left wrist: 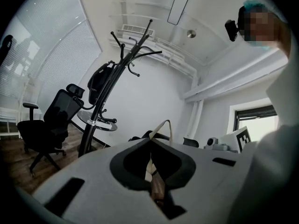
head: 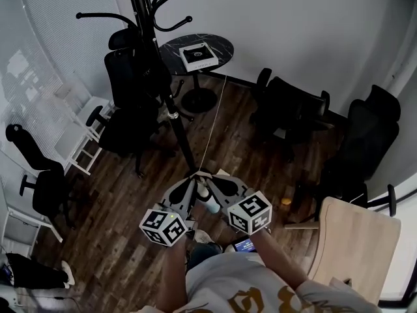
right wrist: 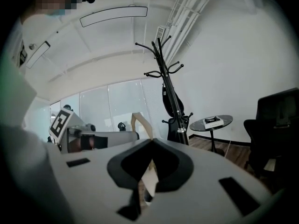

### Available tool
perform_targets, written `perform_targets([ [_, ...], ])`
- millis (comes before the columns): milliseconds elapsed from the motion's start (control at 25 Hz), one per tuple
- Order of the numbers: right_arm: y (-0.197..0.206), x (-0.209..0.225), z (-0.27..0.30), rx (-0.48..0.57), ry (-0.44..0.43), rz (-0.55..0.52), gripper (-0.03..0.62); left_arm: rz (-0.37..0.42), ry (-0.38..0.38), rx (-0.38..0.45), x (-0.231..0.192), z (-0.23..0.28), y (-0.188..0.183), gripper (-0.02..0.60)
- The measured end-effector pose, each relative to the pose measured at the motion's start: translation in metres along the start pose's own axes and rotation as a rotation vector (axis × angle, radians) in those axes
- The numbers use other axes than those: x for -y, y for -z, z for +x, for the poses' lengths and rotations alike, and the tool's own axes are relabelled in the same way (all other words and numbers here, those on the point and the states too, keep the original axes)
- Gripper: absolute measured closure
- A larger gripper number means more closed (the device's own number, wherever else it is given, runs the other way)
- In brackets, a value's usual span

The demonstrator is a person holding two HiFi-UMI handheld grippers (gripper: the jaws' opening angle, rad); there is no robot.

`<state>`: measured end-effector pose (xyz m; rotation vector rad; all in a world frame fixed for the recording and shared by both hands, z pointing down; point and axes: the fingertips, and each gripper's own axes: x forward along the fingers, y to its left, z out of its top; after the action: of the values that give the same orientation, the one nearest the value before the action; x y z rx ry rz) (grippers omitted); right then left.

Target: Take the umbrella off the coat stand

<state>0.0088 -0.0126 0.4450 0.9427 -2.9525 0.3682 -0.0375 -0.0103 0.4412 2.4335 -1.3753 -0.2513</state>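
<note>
- Umbrella point(right wrist: 171, 101): black and folded, it hangs high on the coat stand point(right wrist: 161, 62), against the pole, so it is not yet taken off.
- The left gripper point(left wrist: 150, 141) and right gripper point(right wrist: 152, 141) each have their jaws pressed together. They meet tip to tip near the coat stand's foot, well below the umbrella, and hold no part of it.
- Left to do, I judge: reach up, grip the umbrella and lift it clear.
- Writing: the box point(head: 198, 57) on the table beyond the coat stand has a label too small to read.
</note>
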Motion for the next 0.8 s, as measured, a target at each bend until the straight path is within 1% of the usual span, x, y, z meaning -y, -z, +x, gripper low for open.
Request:
perform_targets([
  [400,0.007,0.006,-0.014,-0.003,0.008,0.021,0.580,-0.011,0.011,-0.011,0.009,0.005,0.009,0.560],
  [600,0.003,0.009,-0.018,0.017,0.010,0.067,0.580,-0.008,0.015,-0.010,0.013,0.005,0.006,0.560],
  [800,0.001,0.006,-0.016,0.013,0.015,0.026,0.580,0.004,0.013,-0.011,0.012,0.004,0.003,0.560],
])
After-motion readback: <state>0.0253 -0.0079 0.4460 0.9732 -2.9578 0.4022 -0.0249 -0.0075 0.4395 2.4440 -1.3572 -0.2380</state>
